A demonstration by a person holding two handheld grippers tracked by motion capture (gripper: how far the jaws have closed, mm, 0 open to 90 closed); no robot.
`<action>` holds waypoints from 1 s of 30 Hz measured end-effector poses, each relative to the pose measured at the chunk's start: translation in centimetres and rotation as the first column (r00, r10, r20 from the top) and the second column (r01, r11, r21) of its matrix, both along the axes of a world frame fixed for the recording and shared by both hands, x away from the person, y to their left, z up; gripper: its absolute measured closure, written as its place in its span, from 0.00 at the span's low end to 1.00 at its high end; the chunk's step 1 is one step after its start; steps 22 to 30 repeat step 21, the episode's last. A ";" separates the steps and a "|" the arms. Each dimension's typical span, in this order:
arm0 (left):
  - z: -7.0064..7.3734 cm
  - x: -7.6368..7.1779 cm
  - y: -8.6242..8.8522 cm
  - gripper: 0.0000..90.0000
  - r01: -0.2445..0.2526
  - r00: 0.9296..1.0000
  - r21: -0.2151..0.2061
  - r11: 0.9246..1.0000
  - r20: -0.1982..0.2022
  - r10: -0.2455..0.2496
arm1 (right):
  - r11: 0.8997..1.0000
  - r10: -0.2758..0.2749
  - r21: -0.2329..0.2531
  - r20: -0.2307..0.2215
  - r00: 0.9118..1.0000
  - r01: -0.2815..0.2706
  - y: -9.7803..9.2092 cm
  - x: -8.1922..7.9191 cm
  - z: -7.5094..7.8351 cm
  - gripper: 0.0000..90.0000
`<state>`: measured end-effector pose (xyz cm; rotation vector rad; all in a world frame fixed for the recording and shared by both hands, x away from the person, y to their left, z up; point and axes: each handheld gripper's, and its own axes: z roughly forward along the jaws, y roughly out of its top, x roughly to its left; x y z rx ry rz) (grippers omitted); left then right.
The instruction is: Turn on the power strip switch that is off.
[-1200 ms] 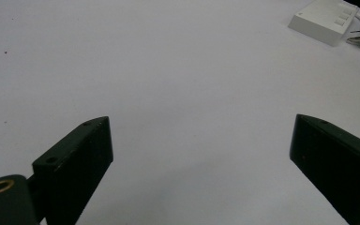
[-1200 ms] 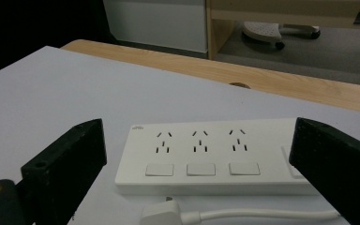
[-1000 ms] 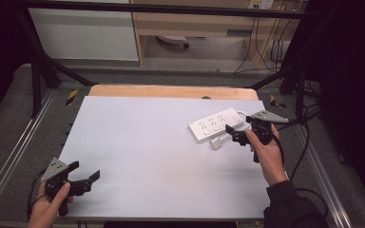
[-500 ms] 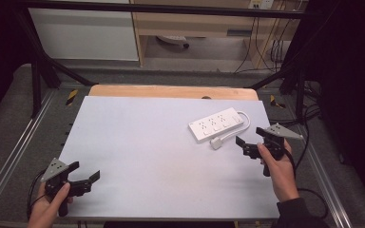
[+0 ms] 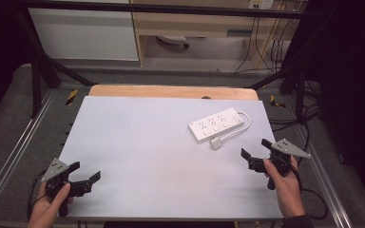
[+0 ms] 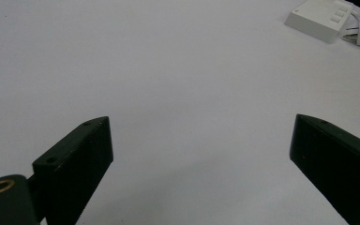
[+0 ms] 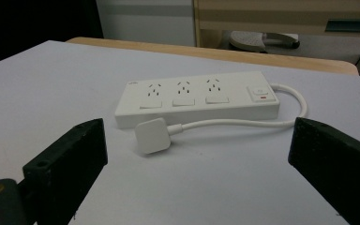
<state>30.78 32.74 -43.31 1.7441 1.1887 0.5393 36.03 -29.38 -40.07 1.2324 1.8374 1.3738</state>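
Two spread grippers over a white table (image 5: 138,142), a power strip (image 5: 216,124) lying free at the far right.

The right gripper (image 5: 256,153) has drawn back toward the near edge since a second ago and now sits well apart from the strip; the left gripper (image 5: 84,173) has stayed at the near left corner. Both have jaws wide apart, holding nothing. The strip's long axis runs diagonally, switch end far-right. Its cord loops back, the plug (image 7: 152,135) resting just beside its near side. The plug's prongs are hard to make out.
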 end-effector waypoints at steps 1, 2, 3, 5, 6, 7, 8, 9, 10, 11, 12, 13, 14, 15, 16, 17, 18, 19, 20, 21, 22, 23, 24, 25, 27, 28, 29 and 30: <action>0.0 0.0 0.0 0.07 0.002 1.000 0.001 1.000 0.000 -0.002 | 1.000 -0.001 0.001 0.002 1.000 0.001 0.0 -0.2 -0.2 0.06; 0.0 0.0 -0.1 0.07 0.003 1.000 -0.001 1.000 0.001 -0.003 | 1.000 0.000 -0.003 0.000 1.000 0.000 0.0 -0.4 -0.4 0.06; 0.0 0.0 -0.1 0.07 0.005 1.000 0.001 1.000 0.000 -0.005 | 1.000 0.000 -0.007 -0.001 1.000 0.000 0.0 -0.5 -0.5 0.06; 0.0 0.0 -0.1 0.07 0.005 1.000 0.002 1.000 0.001 -0.005 | 1.000 0.001 -0.014 -0.005 1.000 -0.001 0.0 -0.8 -0.9 0.06; 0.0 0.0 -0.1 0.07 0.006 1.000 0.002 1.000 0.002 -0.006 | 1.000 0.000 -0.014 -0.008 1.000 0.000 0.0 -0.9 -1.0 0.06; 0.0 0.0 -0.1 0.07 0.007 1.000 0.002 1.000 0.001 -0.007 | 1.000 0.000 -0.013 -0.013 1.000 0.000 0.1 -1.1 -1.2 0.06; 0.0 0.0 -0.1 0.07 0.007 1.000 0.003 1.000 0.000 -0.007 | 1.000 0.002 -0.014 -0.016 1.000 -0.002 0.1 -1.2 -1.4 0.06; 0.0 0.0 -0.1 0.07 0.007 1.000 0.002 1.000 0.001 -0.007 | 1.000 0.004 -0.016 -0.022 1.000 -0.004 0.2 -1.3 -1.6 0.06; 0.0 0.0 -0.2 0.07 0.007 1.000 0.004 1.000 0.002 -0.007 | 1.000 0.009 -0.024 -0.027 1.000 -0.009 0.3 -1.4 -1.9 0.06; 0.0 0.0 -0.2 0.07 0.007 1.000 0.006 1.000 0.000 -0.007 | 0.999 0.014 -0.032 -0.035 0.999 -0.015 0.4 -1.5 -2.1 0.05; 0.0 0.0 -0.2 0.07 0.008 1.000 0.006 1.000 0.000 -0.008 | 0.999 0.021 -0.035 -0.043 0.999 -0.023 0.6 -1.6 -2.4 0.05; 0.0 0.0 -0.2 0.07 0.009 1.000 0.005 1.000 0.001 -0.009 | 0.999 0.024 -0.037 -0.050 0.998 -0.026 0.7 -1.7 -2.6 0.05; 0.0 0.0 -0.2 0.07 0.011 1.000 0.005 1.000 0.000 -0.011 | 0.998 0.034 -0.044 -0.066 0.997 -0.037 1.0 -1.8 -3.0 0.05; 0.0 0.0 -0.2 0.07 0.010 1.000 0.006 1.000 -0.001 -0.010 | 0.997 0.043 -0.054 -0.083 0.996 -0.048 1.3 -1.9 -3.4 0.05; 0.0 0.0 -0.2 0.07 0.010 1.000 0.005 1.000 -0.001 -0.010 | 0.996 0.055 -0.067 -0.102 0.993 -0.062 1.6 -2.0 -3.8 0.05; 0.0 0.0 -0.2 0.07 0.010 1.000 0.003 1.000 0.000 -0.010 | 0.994 0.066 -0.076 -0.117 0.991 -0.075 1.9 -2.0 -4.0 0.04; 0.0 -0.1 -0.2 0.07 0.010 1.000 0.004 1.000 0.000 -0.010 | 0.993 0.074 -0.080 -0.132 0.989 -0.085 2.1 -2.0 -4.3 0.05; 0.0 0.0 -0.2 0.07 0.010 1.000 0.005 1.000 -0.001 -0.010 | 0.993 0.077 -0.082 -0.148 0.986 -0.090 2.4 -1.9 -4.5 0.05; 0.0 0.0 -0.2 0.07 0.011 1.000 0.005 1.000 0.000 -0.011 | 0.991 0.081 -0.089 -0.162 0.983 -0.096 2.6 -1.8 -4.8 0.05; 0.0 0.0 -0.2 0.07 0.010 1.000 0.005 1.000 0.000 -0.010 | 0.990 0.086 -0.099 -0.180 0.980 -0.105 2.9 -1.7 -5.1 0.05; 0.0 0.0 -0.2 0.07 0.010 1.000 0.005 1.000 0.000 -0.010 | 0.990 0.086 -0.099 -0.180 0.980 -0.105 2.9 -1.7 -5.1 0.05; 0.0 0.0 -0.2 0.07 0.010 1.000 0.005 1.000 0.000 -0.010 | 0.990 0.086 -0.099 -0.180 0.980 -0.105 2.9 -1.7 -5.1 0.05; 0.0 0.0 -0.2 0.07 0.010 1.000 0.005 1.000 0.000 -0.010 | 0.990 0.086 -0.099 -0.180 0.980 -0.105 2.9 -1.7 -5.1 0.05; 0.0 0.0 -0.2 0.07 0.010 1.000 0.005 1.000 0.000 -0.010 | 0.990 0.086 -0.099 -0.180 0.980 -0.105 2.9 -1.7 -5.1 0.05; 0.0 0.0 -0.2 0.07 0.010 1.000 0.005 1.000 0.000 -0.010 | 0.990 0.086 -0.099 -0.180 0.980 -0.105 2.9 -1.7 -5.1 0.05; 0.0 0.0 -0.2 0.07 0.010 1.000 0.005 1.000 0.000 -0.010 | 0.990 0.086 -0.099 -0.180 0.980 -0.105 2.9 -1.7 -5.1 0.05; 0.0 0.0 -0.2 0.07 0.010 1.000 0.005 1.000 0.000 -0.010 | 0.990 0.086 -0.099 -0.180 0.980 -0.105 2.9 -1.7 -5.1 0.05; 0.0 0.0 -0.2 0.07 0.010 1.000 0.005 1.000 0.000 -0.010 | 0.990 0.086 -0.099 -0.180 0.980 -0.105 2.9 -1.7 -5.1 0.05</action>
